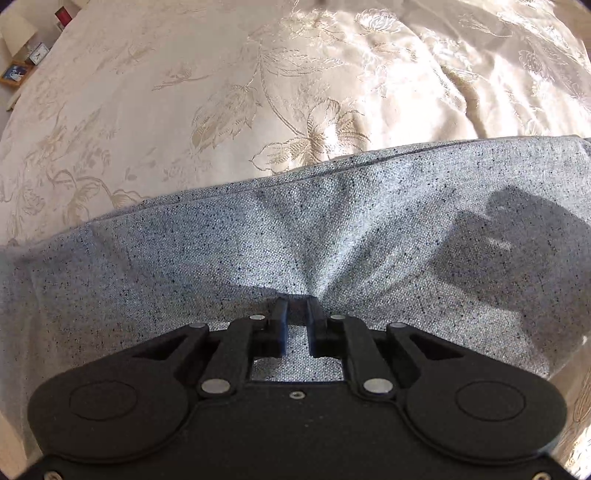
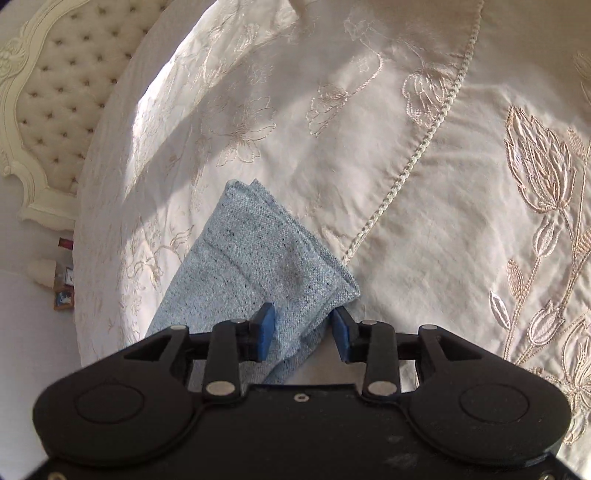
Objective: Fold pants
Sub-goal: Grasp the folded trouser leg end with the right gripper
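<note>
The pants (image 1: 332,229) are light blue speckled fabric lying on a cream embroidered bedspread (image 1: 221,92). In the left wrist view they stretch across the whole width, with folded edges along the far side. My left gripper (image 1: 297,306) pinches a raised pleat of the fabric, jaws nearly together. In the right wrist view the folded leg end (image 2: 266,258) lies ahead. My right gripper (image 2: 303,325) is open, its blue pads (image 2: 266,328) straddling the edge of the leg, not closed on it.
A tufted cream headboard (image 2: 48,99) stands at the left of the right wrist view. A bedside table with a lamp (image 1: 16,35) and small items sits off the bed's far left. A corded seam (image 2: 410,158) crosses the bedspread.
</note>
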Demonstrator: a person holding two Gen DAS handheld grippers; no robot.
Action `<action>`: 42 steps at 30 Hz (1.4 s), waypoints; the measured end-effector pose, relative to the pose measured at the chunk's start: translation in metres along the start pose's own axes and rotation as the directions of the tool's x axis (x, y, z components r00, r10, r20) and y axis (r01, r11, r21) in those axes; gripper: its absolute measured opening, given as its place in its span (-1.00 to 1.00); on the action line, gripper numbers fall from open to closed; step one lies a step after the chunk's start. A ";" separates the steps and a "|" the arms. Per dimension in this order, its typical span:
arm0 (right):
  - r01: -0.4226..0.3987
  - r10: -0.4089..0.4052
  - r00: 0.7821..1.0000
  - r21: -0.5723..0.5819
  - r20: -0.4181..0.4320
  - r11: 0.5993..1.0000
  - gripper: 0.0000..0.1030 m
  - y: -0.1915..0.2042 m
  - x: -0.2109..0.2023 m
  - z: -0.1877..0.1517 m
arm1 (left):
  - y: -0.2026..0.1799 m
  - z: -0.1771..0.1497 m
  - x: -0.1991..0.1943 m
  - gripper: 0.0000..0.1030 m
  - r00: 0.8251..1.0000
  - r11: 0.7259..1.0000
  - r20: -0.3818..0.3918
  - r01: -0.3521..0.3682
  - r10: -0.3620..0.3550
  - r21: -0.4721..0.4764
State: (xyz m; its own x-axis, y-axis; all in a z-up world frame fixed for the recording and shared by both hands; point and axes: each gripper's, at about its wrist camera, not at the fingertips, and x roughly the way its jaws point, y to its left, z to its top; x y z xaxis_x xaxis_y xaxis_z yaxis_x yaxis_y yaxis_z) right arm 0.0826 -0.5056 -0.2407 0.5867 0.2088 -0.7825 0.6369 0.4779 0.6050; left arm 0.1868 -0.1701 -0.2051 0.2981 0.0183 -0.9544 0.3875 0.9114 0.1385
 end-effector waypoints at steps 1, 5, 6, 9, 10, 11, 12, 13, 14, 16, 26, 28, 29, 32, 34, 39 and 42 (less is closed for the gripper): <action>-0.006 0.006 1.000 0.025 0.003 1.000 -0.27 -0.004 0.001 0.002 | 0.000 0.000 -0.001 -0.68 1.000 1.000 -0.003 0.003 -0.003 -0.005; -0.011 0.010 1.000 0.060 0.003 0.998 -0.31 -0.010 -0.004 0.004 | 0.004 0.002 0.001 -0.68 1.000 1.000 -0.004 0.008 -0.008 -0.016; 0.001 -0.001 1.000 0.054 0.007 0.999 -0.31 -0.010 -0.009 0.002 | 0.004 0.002 0.002 -0.68 1.000 1.000 -0.002 0.007 -0.007 -0.016; 0.024 -0.024 1.000 0.024 0.020 0.999 -0.30 -0.014 -0.023 -0.008 | 0.002 0.001 0.002 -0.70 1.000 1.000 0.000 0.005 -0.005 -0.011; 0.025 -0.026 0.999 0.014 0.022 1.000 -0.30 -0.015 -0.025 -0.011 | 0.000 0.000 0.002 -0.71 1.000 1.000 0.000 0.005 -0.005 -0.010; 0.024 -0.024 0.999 0.000 0.025 1.000 -0.29 -0.015 -0.023 -0.012 | 0.000 0.001 0.002 -0.71 1.000 1.000 -0.001 0.004 -0.004 -0.009; 0.025 -0.025 0.999 -0.010 0.029 1.000 -0.29 -0.015 -0.022 -0.012 | 0.002 0.002 0.003 -0.72 1.000 1.000 -0.002 0.004 -0.004 -0.007; 0.021 -0.021 0.999 -0.015 0.037 1.000 -0.29 -0.015 -0.019 -0.010 | 0.003 0.004 0.005 -0.72 1.000 1.000 -0.002 0.005 -0.005 -0.006; 0.014 -0.013 0.999 -0.018 0.049 1.000 -0.29 -0.013 -0.015 -0.006 | 0.003 0.004 0.005 -0.71 1.000 1.000 -0.002 0.007 -0.007 -0.006; 0.001 0.000 0.998 -0.017 0.064 1.000 -0.27 -0.010 -0.006 0.005 | 0.006 0.004 0.004 -0.71 1.000 1.000 -0.003 0.012 -0.012 -0.007; -0.086 0.087 0.996 -0.169 -0.005 0.982 -0.51 0.012 0.015 0.043 | 0.019 0.028 -0.023 -0.62 0.993 0.993 0.025 0.115 -0.114 -0.036; -0.085 0.083 0.996 -0.217 -0.021 0.972 -0.83 0.017 0.011 0.042 | 0.013 0.044 -0.028 -0.57 0.993 0.994 0.050 0.104 -0.103 -0.012; -0.089 0.086 0.996 -0.227 -0.023 0.970 -0.84 0.019 0.008 0.042 | 0.011 0.051 -0.027 -0.57 0.994 0.995 0.058 0.098 -0.097 -0.006; -0.108 0.108 0.994 -0.236 -0.013 0.966 -0.84 0.023 -0.002 0.040 | 0.003 0.078 -0.010 -0.57 0.995 0.996 0.058 0.083 -0.082 -0.016; -0.113 0.115 0.993 -0.251 -0.005 0.962 -0.84 0.029 -0.009 0.039 | -0.001 0.092 0.013 -0.58 0.998 0.998 0.015 0.057 -0.056 -0.034; -0.152 0.155 0.988 -0.263 -0.009 0.953 -0.84 0.044 -0.029 0.039 | -0.008 0.109 0.028 -0.60 1.000 1.000 -0.003 0.006 -0.006 0.011; -0.144 0.146 0.989 -0.288 -0.015 0.947 -0.84 0.057 -0.034 0.037 | 0.002 0.103 0.002 -0.58 0.998 0.999 0.044 0.038 -0.038 -0.018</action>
State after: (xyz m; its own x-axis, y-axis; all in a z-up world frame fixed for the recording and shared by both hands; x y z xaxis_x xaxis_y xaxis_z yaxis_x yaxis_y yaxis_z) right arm 0.1172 -0.5171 -0.1738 0.6660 0.2888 -0.6877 0.3744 0.6680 0.6431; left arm 0.2777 -0.2102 -0.1792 0.3213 -0.0340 -0.9464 0.3827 0.9188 0.0969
